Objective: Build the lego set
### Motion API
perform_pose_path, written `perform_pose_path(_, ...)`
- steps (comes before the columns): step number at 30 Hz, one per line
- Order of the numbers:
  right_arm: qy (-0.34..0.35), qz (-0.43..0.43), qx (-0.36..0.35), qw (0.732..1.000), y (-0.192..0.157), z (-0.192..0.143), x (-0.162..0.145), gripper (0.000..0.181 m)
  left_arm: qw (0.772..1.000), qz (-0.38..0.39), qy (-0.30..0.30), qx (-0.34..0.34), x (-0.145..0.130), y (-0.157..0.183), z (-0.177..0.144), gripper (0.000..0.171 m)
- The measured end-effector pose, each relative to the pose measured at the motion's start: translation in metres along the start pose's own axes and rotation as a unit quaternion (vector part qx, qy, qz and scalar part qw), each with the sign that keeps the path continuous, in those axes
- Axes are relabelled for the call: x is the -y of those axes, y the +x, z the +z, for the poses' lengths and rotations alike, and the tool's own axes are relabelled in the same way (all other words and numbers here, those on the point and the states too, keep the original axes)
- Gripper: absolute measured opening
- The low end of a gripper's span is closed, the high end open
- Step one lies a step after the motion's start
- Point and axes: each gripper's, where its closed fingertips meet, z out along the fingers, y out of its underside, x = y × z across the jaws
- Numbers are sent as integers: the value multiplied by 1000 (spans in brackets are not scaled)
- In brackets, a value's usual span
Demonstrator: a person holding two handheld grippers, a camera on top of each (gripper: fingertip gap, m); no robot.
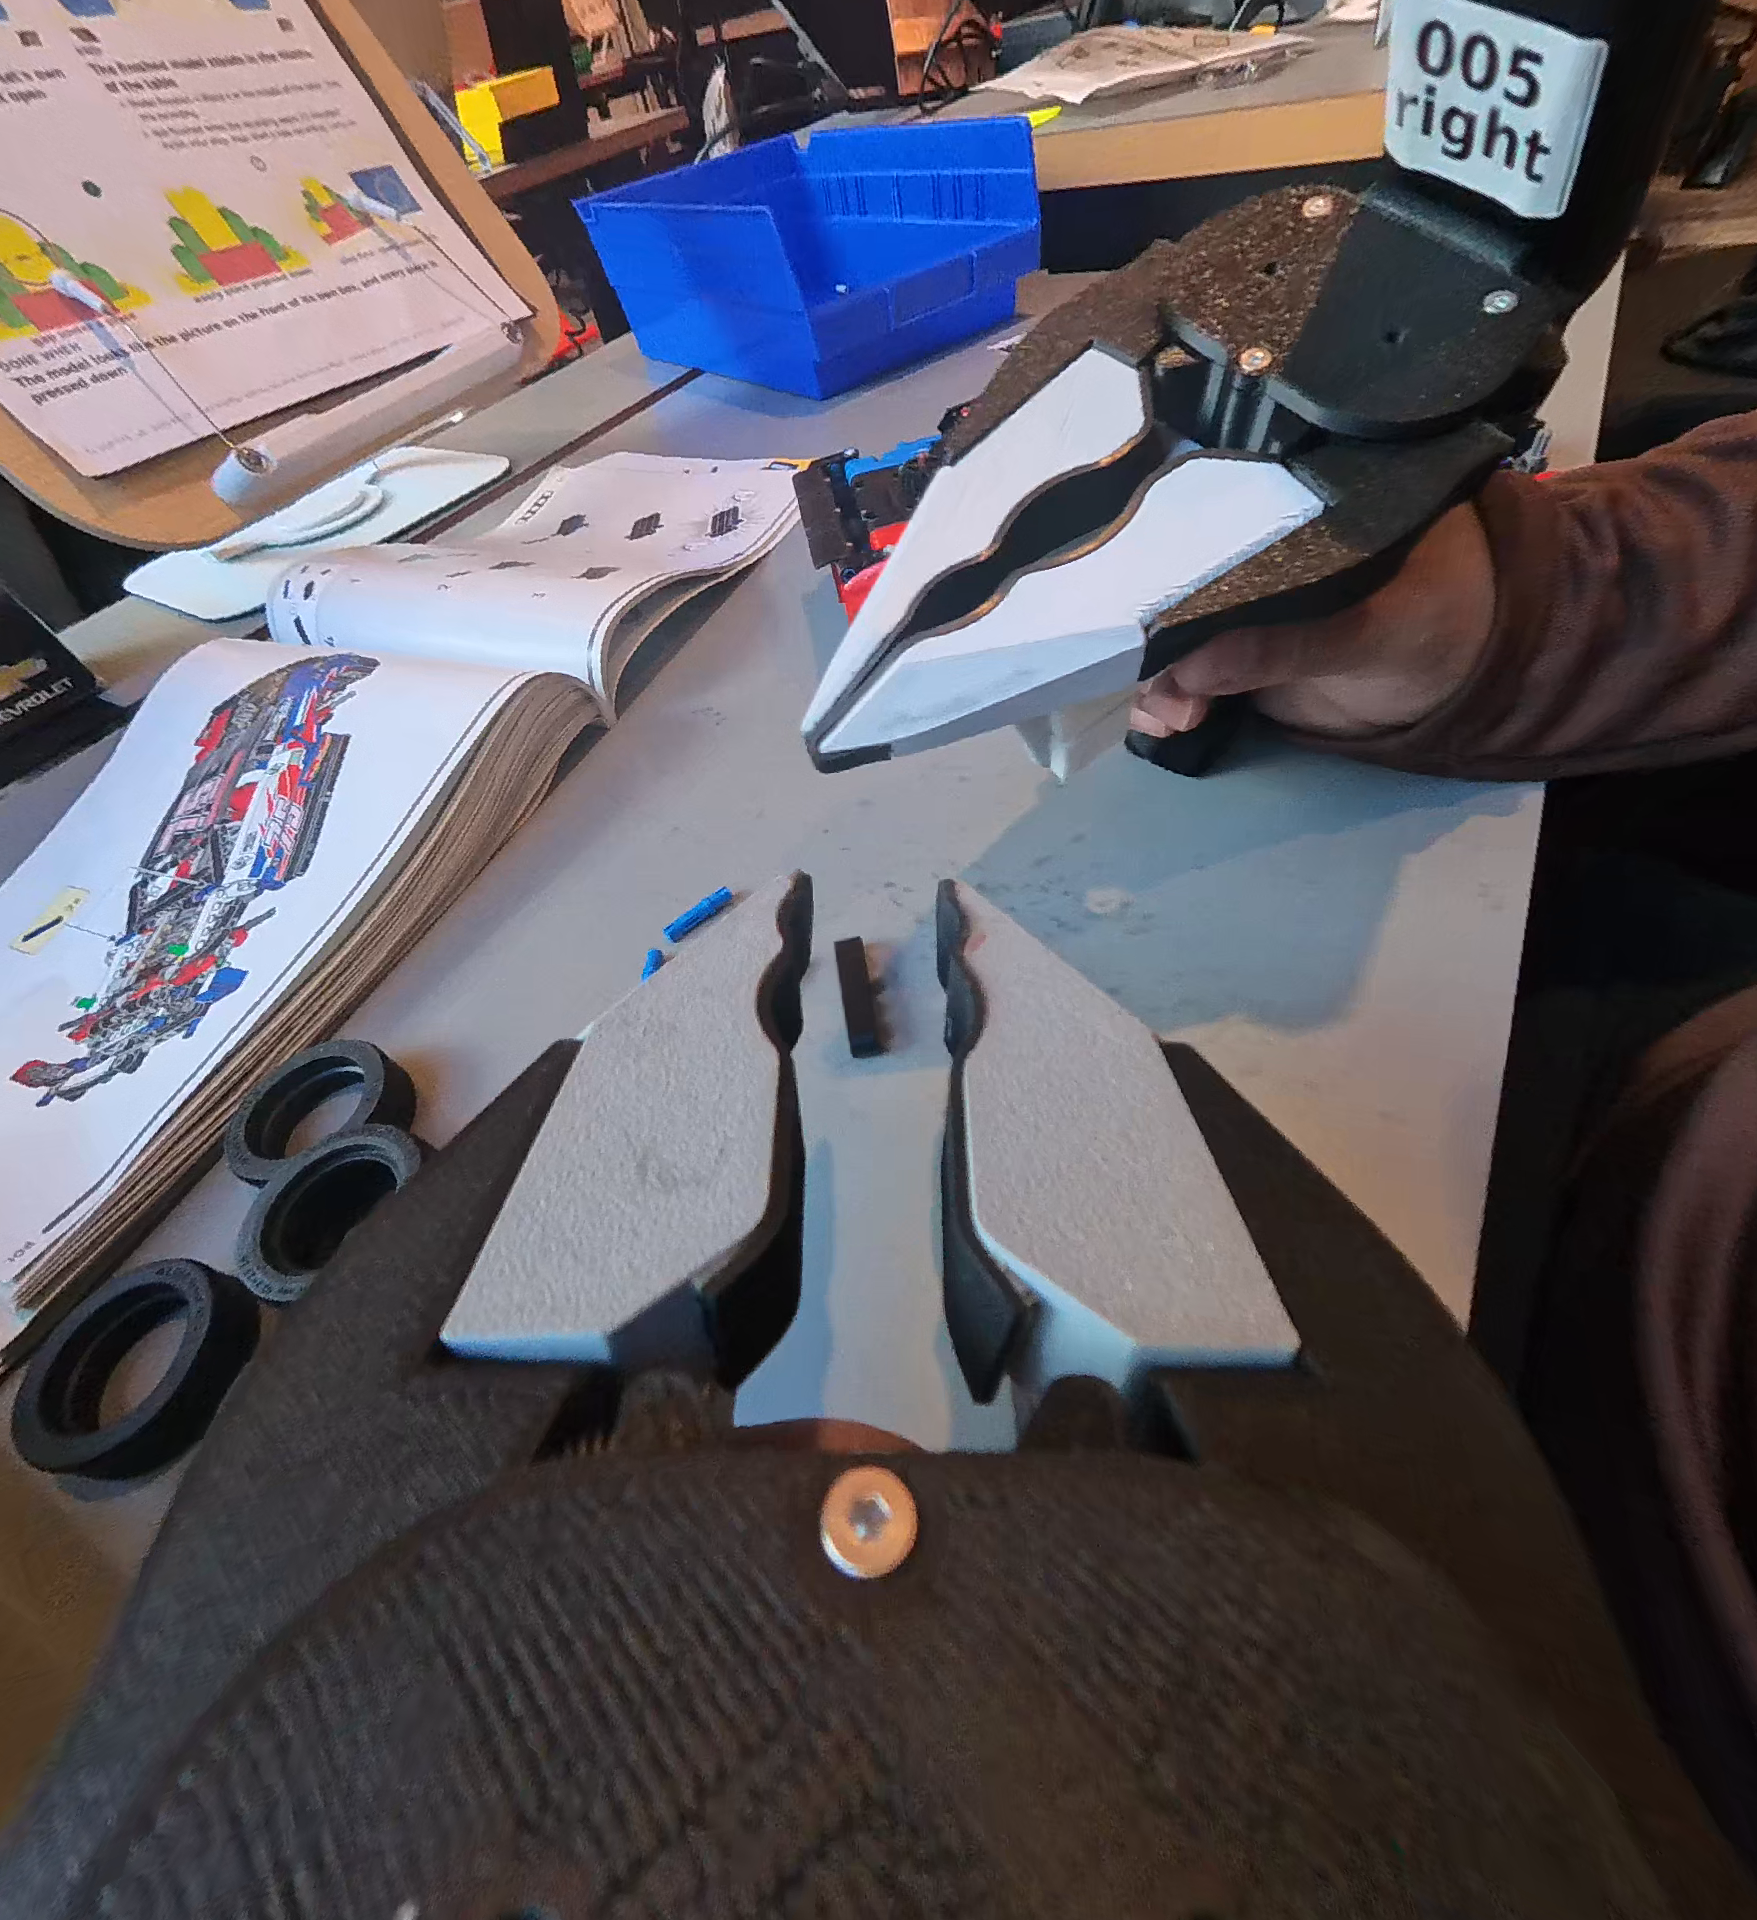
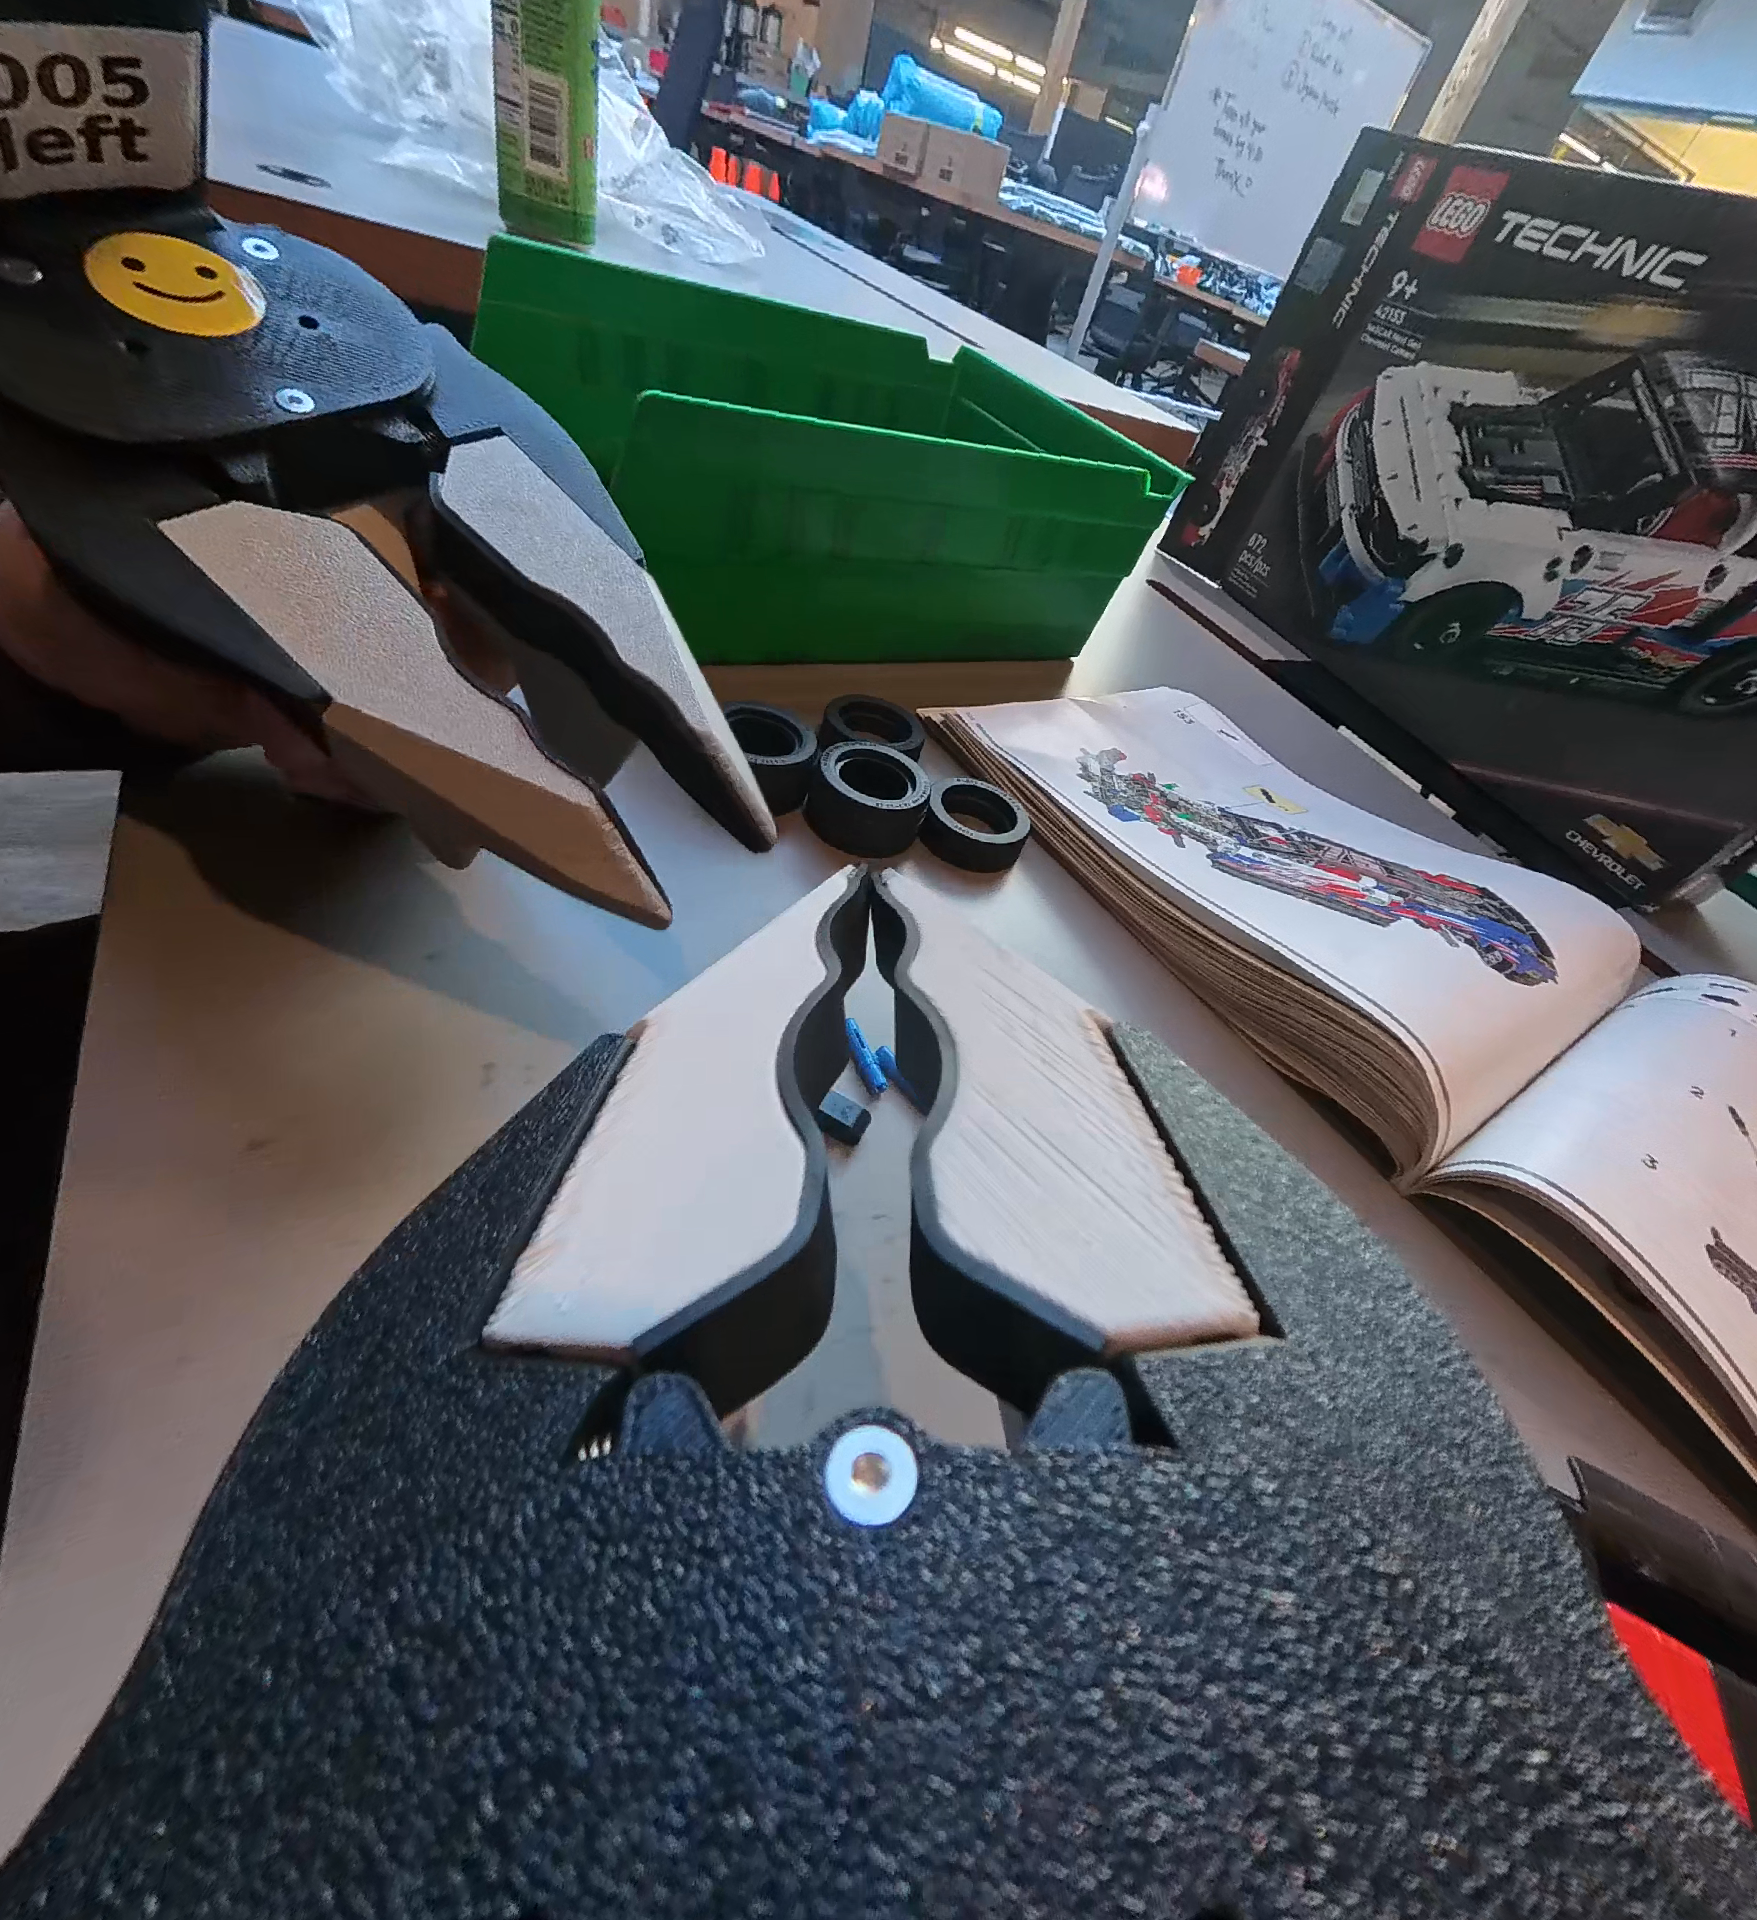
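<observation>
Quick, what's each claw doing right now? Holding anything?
Left gripper: open, empty, above a small black piece.
Right gripper: closed, holding nothing.

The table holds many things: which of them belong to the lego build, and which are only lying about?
Belong to the build:
black piece between the open left gripper fingers
blue pins
four black tyres
open instruction book
set box
part-built model

Lying about:
blue bin
green bin
green bottle
</observation>
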Motion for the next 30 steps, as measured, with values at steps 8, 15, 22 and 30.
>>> perform_pose_path(8,-11,13,5,1000,2,3,-3,0,1000,-11,1,-22,-3,-2,-6,25)
perform_pose_path(15,-19,37,11,999,8,7,-6,0,998,6,11,-54,-3,4,-12,27)
perform_pose_path(22,-18,60,5,998,18,13,-6,0,997,42,18,-62,-3,10,-15,26)
perform_pose_path(30,12,57,-46,997,33,4,0,0,998,-24,43,-46,2,-10,-20,22)
